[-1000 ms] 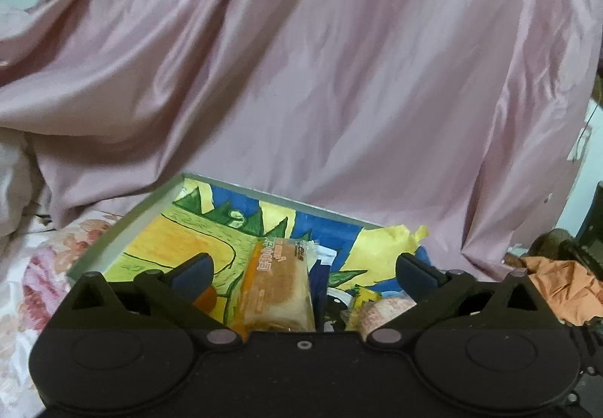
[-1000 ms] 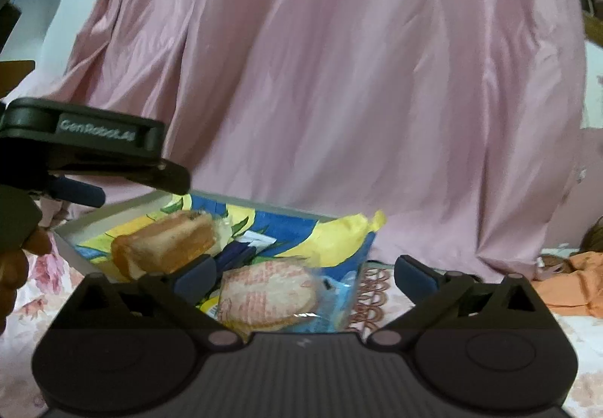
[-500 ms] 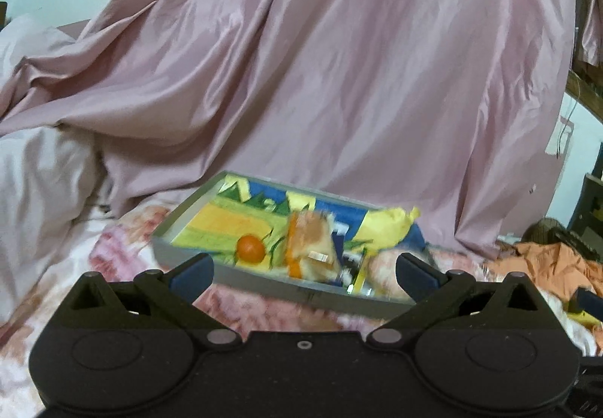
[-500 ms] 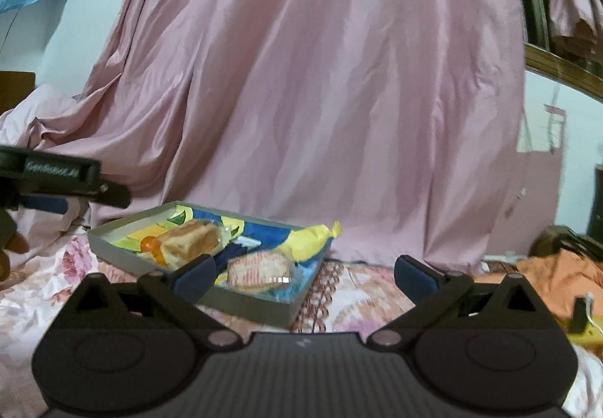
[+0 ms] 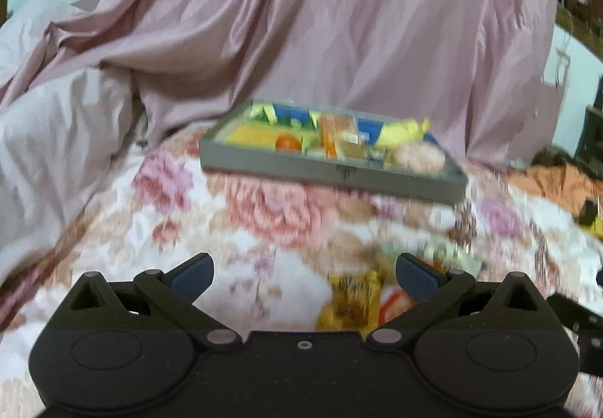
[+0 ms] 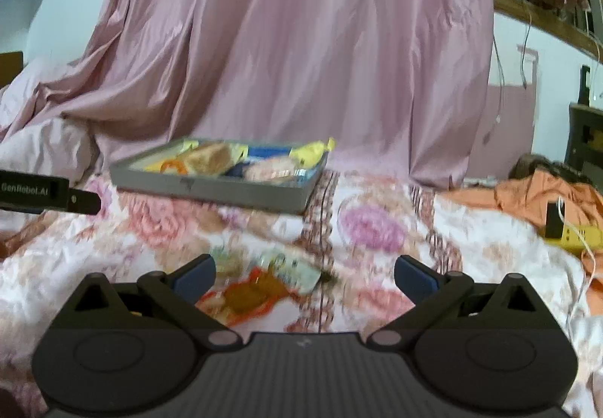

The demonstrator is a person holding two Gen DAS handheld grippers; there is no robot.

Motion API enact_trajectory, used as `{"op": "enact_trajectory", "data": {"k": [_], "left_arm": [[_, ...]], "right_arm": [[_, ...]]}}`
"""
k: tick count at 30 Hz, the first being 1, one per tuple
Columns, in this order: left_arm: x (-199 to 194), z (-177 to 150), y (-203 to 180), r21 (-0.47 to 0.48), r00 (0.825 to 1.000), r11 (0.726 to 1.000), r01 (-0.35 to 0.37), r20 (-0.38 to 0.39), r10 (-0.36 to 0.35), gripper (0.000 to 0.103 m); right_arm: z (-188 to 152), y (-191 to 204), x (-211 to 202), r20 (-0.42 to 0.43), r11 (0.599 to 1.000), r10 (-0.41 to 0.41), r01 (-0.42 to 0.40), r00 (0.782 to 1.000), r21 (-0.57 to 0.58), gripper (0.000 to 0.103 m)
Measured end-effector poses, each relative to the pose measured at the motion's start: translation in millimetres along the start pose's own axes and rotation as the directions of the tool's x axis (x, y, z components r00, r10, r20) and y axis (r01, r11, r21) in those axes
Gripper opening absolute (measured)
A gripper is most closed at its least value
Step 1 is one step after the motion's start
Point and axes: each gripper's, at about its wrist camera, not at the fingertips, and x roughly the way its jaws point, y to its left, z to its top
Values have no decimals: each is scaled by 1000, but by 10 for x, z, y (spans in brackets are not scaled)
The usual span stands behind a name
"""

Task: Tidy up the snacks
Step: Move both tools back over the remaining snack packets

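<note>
Bed, floral bedspread (image 5: 264,214). On it: grey tray (image 5: 324,169) toward far side; loose snack packets (image 6: 260,286) nearer; orange cloth (image 6: 527,192) at right; pink sheet (image 6: 301,60) draped behind.

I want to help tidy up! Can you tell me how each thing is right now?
left gripper: open, holding nothing
right gripper: open, holding nothing
grey tray: on the bed, holding snacks
loose snack packets: lying on the floral bedspread, outside the tray
</note>
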Motion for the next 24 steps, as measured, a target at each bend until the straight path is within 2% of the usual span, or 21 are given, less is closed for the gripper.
{"op": "enact_trajectory", "data": {"k": [9, 24], "left_arm": [[84, -397, 0, 68, 991, 997, -26, -131, 35, 102], [309, -455, -87, 130, 982, 991, -22, -183, 46, 102]], "right_arm": [[-306, 151, 75, -145, 999, 29, -35, 989, -36, 103], [-390, 122, 357, -194, 999, 47, -49, 980, -6, 103]]}}
